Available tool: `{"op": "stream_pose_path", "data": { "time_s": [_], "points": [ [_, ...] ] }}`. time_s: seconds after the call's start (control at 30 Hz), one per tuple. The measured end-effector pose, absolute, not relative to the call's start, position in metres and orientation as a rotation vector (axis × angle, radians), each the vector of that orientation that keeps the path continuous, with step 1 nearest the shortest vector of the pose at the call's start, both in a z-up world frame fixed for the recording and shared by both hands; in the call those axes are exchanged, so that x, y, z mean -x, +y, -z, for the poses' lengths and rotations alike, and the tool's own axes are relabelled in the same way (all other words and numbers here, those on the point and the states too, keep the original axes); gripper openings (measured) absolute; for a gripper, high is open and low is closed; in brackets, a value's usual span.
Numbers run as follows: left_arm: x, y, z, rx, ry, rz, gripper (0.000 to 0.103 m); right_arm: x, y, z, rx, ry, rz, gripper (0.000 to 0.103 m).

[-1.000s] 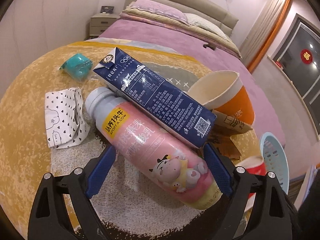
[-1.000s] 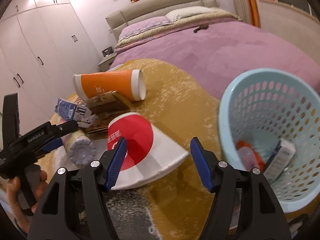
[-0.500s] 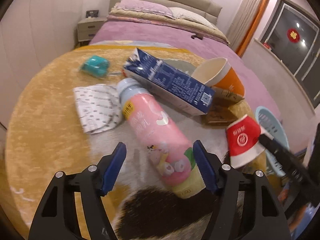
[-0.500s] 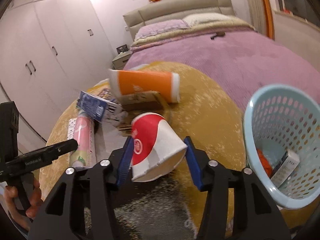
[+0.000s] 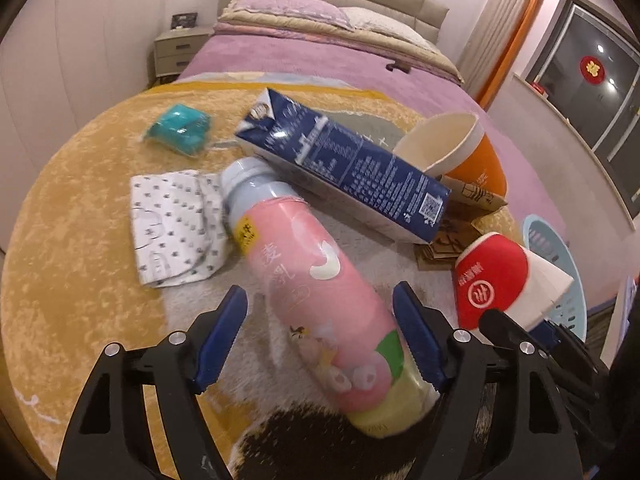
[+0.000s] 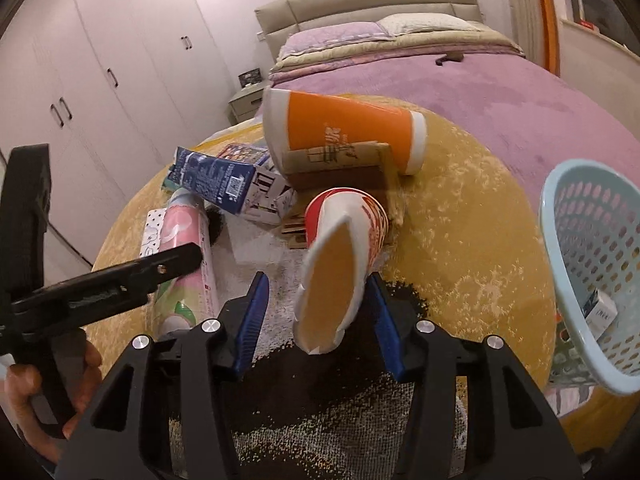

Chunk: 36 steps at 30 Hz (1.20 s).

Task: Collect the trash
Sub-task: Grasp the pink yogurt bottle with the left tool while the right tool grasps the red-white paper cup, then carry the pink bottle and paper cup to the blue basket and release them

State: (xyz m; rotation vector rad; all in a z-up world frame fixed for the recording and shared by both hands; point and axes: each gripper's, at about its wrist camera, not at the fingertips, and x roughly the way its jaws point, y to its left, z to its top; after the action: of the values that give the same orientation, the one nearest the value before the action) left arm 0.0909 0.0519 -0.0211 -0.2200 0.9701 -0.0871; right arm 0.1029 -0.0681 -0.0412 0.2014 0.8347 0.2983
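Trash lies on a round yellow rug [image 5: 72, 208]. My left gripper [image 5: 320, 316] is open, its jaws either side of a pink milk bottle [image 5: 316, 292] lying on the rug; it touches the right finger. A blue carton [image 5: 344, 168] leans over the bottle's cap. My right gripper [image 6: 316, 292] is shut on a flattened red and white paper cup [image 6: 340, 256], held tilted above the rug; the cup also shows in the left wrist view [image 5: 500, 280]. A light blue basket [image 6: 596, 256] stands at the right.
An orange cup [image 6: 344, 128] lies on brown cardboard [image 6: 336, 164]. A patterned white cloth [image 5: 176, 224] and a teal packet [image 5: 180, 130] lie left of the bottle. The basket holds a small box [image 6: 600, 312]. A purple bed [image 6: 500, 92] stands behind.
My right gripper closed on the red cup and lifted and turned it. My left gripper pulled back from the bottle, then moved in around its lower end.
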Motion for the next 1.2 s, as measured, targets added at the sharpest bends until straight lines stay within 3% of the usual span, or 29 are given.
{"op": "stream_pose_path", "data": {
  "time_s": [0.07,0.23,0.77,0.9,1.03,1.2],
  "points": [
    [-0.093,0.048,0.025,0.216,0.977,0.097,0.070,-0.102,-0.071,0.039,-0.206,0.824,-0.290,0.032],
    [-0.077,0.049,0.024,0.214,0.956,0.136,0.056,-0.094,-0.073,0.031,-0.178,0.788,-0.291,0.021],
    [-0.011,0.073,0.024,0.209,0.957,0.225,0.051,-0.063,-0.053,0.009,-0.118,0.733,-0.328,0.020],
    [-0.007,0.075,0.031,0.193,0.981,0.212,0.053,-0.064,-0.048,0.015,-0.103,0.761,-0.327,0.020],
    [0.000,0.074,0.032,0.162,1.001,0.172,0.069,-0.066,-0.047,0.022,-0.104,0.793,-0.332,0.020],
    [0.006,0.077,0.040,0.185,1.018,0.183,0.068,-0.068,-0.045,0.028,-0.103,0.816,-0.341,0.020]
  ]
}}
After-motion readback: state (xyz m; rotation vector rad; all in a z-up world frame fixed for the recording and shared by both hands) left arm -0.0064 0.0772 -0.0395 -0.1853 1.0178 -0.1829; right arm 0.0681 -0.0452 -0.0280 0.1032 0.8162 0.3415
